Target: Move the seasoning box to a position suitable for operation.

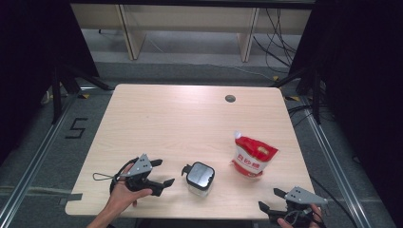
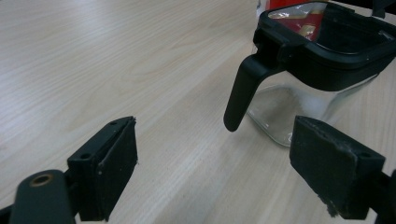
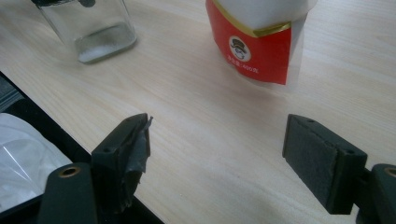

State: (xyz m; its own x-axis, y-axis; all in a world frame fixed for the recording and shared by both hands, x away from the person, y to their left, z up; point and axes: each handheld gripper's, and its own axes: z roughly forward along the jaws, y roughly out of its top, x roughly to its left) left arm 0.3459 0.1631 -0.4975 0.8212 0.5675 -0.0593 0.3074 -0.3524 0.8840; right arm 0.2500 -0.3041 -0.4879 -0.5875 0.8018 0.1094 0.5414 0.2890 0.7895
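A small glass jar with a black lid stands on the tabletop, near the front edge and about in the middle of it. A black handle sticks out from the lid and hangs down the side of the jar. The glass is see-through, and there is a little white stuff at the bottom.

The left gripper is held in a hand near the front left corner of the tabletop. Its jaws are wide open and hold nothing. They point at the jar, which is just beside them but not touching. In the left gripper view, the handle is between the two jaws, a little farther off.

A red and white pouch lies toward the right edge of the tabletop, near the jar but apart from it.

The right gripper is at the front right corner of the tabletop. Its jaws are wide open too, with nothing in them. In the right gripper view they point at the pouch, and the jar is off to one side.
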